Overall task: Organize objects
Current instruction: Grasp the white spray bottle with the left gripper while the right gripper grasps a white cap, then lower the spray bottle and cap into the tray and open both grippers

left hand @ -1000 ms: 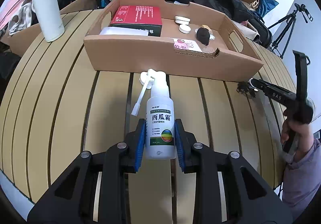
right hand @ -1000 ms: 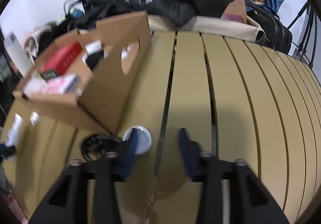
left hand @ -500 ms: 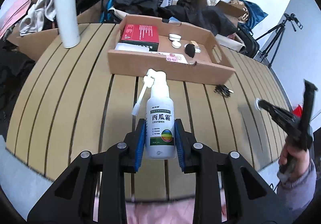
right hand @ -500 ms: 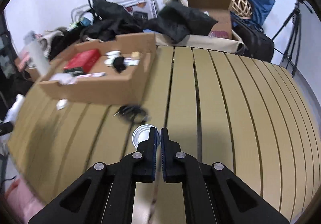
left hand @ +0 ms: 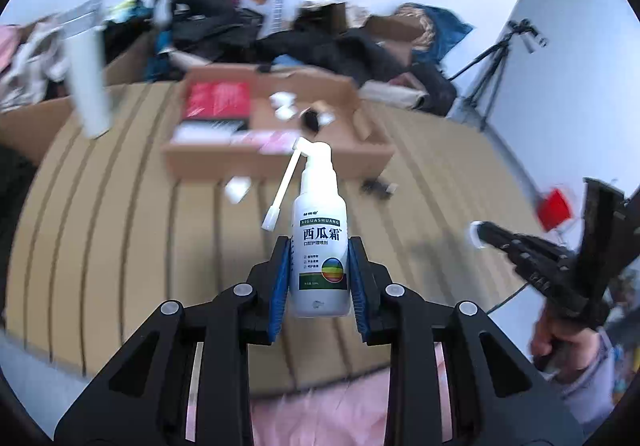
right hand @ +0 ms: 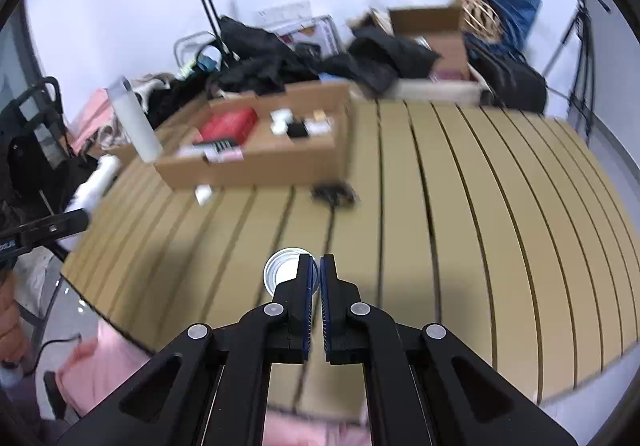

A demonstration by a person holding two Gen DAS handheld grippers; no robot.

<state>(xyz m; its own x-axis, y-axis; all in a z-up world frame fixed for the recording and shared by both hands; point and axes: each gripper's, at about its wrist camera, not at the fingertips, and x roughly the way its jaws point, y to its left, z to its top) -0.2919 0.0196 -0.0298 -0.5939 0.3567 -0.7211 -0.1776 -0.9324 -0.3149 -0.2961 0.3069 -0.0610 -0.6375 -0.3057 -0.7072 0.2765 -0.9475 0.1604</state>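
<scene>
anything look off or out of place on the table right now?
Yes. Two items lie loose on the slatted table outside the cardboard box: a small white piece by its front wall and a black tangle near its corner. The right gripper grips a round lid only by its rim.

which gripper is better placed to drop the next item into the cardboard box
Left. The left gripper grips the white spray bottle, pointing at the brown cardboard box. The right gripper, pinching a small round silver lid, sits off to the box's side.
</scene>
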